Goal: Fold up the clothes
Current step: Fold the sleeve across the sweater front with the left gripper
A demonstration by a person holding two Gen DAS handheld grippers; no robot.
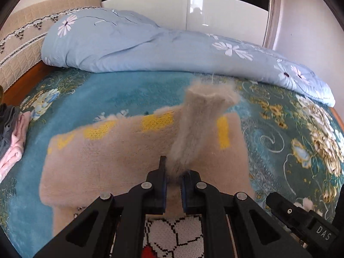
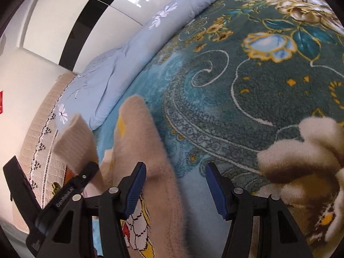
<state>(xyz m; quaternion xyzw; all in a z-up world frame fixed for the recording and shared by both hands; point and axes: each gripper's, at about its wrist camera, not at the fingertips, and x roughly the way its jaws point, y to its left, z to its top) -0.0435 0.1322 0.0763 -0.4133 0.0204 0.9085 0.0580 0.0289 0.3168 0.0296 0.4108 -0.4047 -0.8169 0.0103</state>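
Left tool point(image 1: 173, 176): jaws drawn narrow and clamped on the cuff end of a fuzzy beige sleeve point(image 1: 193, 126), which rises ahead of the tool and ends in a ribbed, open cuff. The sleeve belongs to a fluffy beige knitted sweater with yellow patches point(image 1: 103, 163), spread flat on the bed directly beneath and ahead of this tool. A white, black and red knitted motif on the sweater shows just below the tool's linkage.

Right tool point(image 2: 175, 185): jaws stand partly apart with nothing between the blue ribbed pads point(image 2: 135, 189); the bedspread shows through the gap. The sweater's body lies under and to the left of this tool. A bunched, fuzzy beige fold point(image 2: 301, 157) lies just to its right. The left tool's black frame sits at the lower left, with the ribbed cuff above it.

Bed surface: a teal plush blanket with gold and white flowers point(image 1: 133, 94) carries the sweater. Beyond both tools lies a pale blue quilt with white flowers point(image 1: 133, 40). Far left of the left tool rests a small pile of pink and grey folded clothes point(image 1: 10, 137).
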